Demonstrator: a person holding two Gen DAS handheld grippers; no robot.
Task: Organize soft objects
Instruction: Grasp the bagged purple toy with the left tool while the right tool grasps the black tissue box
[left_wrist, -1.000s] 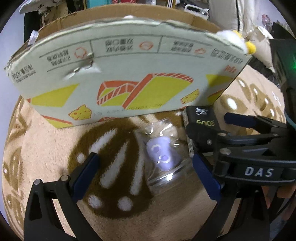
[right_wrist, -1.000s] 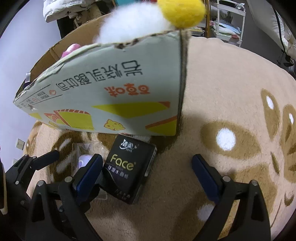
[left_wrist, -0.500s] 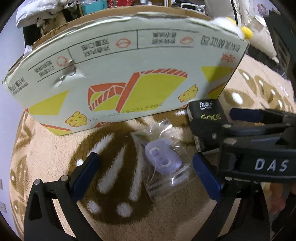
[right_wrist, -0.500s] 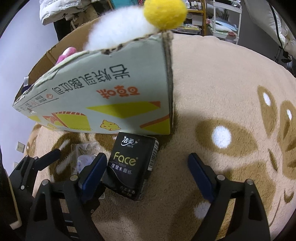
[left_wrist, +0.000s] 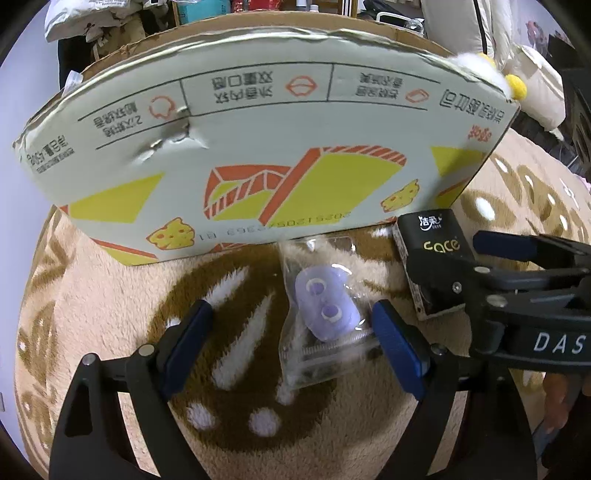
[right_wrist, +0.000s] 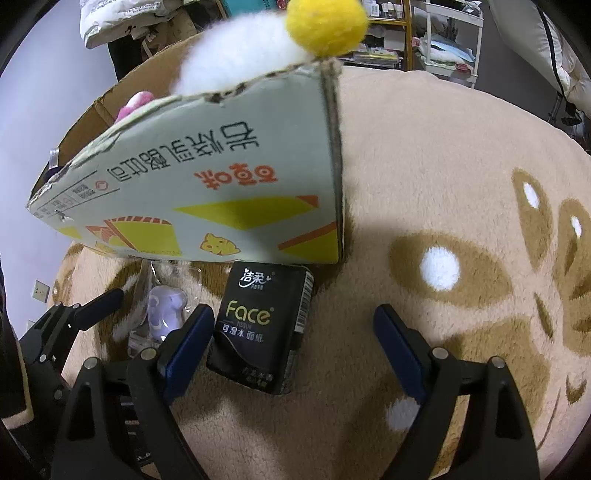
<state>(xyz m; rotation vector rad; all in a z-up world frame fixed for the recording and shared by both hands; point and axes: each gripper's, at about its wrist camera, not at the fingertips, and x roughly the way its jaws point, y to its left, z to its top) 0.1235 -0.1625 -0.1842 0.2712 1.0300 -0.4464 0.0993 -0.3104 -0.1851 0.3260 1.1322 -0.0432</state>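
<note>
beige rug (left_wrist: 110, 295) carries a box (left_wrist: 258, 147). left gripper (left_wrist: 291, 328), jaws closing, straddles a bagged purple toy (left_wrist: 327, 308) without pressing it. right gripper (right_wrist: 295, 339), spread wide, frames a tissue pack (right_wrist: 258, 328) ungripped.

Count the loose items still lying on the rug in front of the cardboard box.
2: a clear bag with a purple toy between the closing left fingers, and a black Face tissue pack beside it, against the box's corner. Others may lie hidden behind the box.

Both wrist views steep, close over rug (left_wrist: 110, 295); share box (right_wrist: 221, 206).
</note>
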